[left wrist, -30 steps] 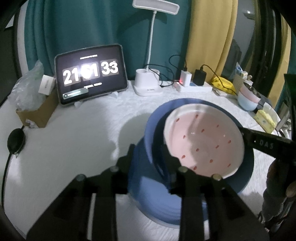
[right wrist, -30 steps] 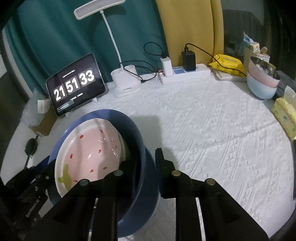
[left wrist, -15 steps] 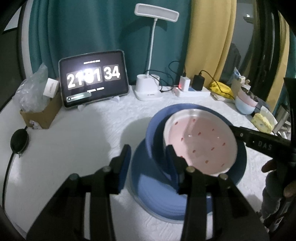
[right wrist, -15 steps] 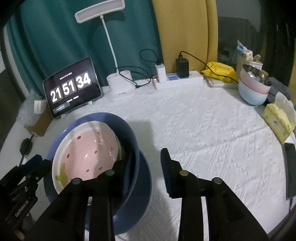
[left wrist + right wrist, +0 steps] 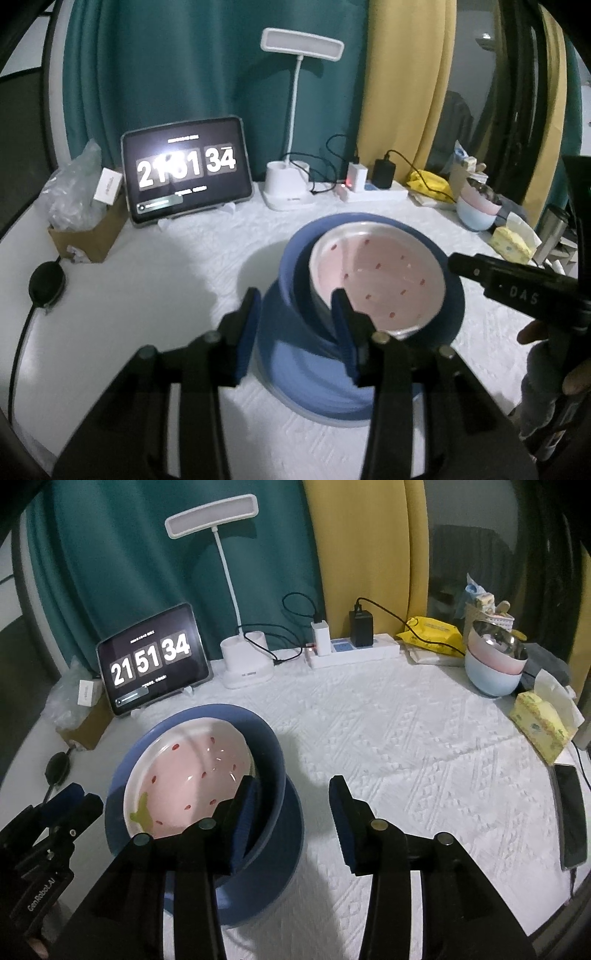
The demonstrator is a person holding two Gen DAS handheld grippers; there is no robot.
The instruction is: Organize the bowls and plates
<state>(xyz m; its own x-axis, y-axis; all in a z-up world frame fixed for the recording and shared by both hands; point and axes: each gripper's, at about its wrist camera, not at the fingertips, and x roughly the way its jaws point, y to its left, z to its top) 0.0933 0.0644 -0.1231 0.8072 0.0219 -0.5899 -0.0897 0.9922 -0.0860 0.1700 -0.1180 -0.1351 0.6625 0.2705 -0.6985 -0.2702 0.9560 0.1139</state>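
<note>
Inner bowl [image 5: 184, 775]: a glossy pink ceramic bowl with a white rim is showing small red specks and one green leaf mark.
Outer bowl [image 5: 271, 753]: a deep blue bowl is showing plain blue.
Plate [image 5: 295, 376]: a round blue plate is showing a paler edge.
Tablecloth [image 5: 406, 746]: a white textured cloth is showing a raised zigzag pattern.

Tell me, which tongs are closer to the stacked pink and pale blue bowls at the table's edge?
Right. The right tongs sit at the dark blue bowl's side facing the stacked pink and pale blue bowls; the left tongs sit on its far side.
</note>
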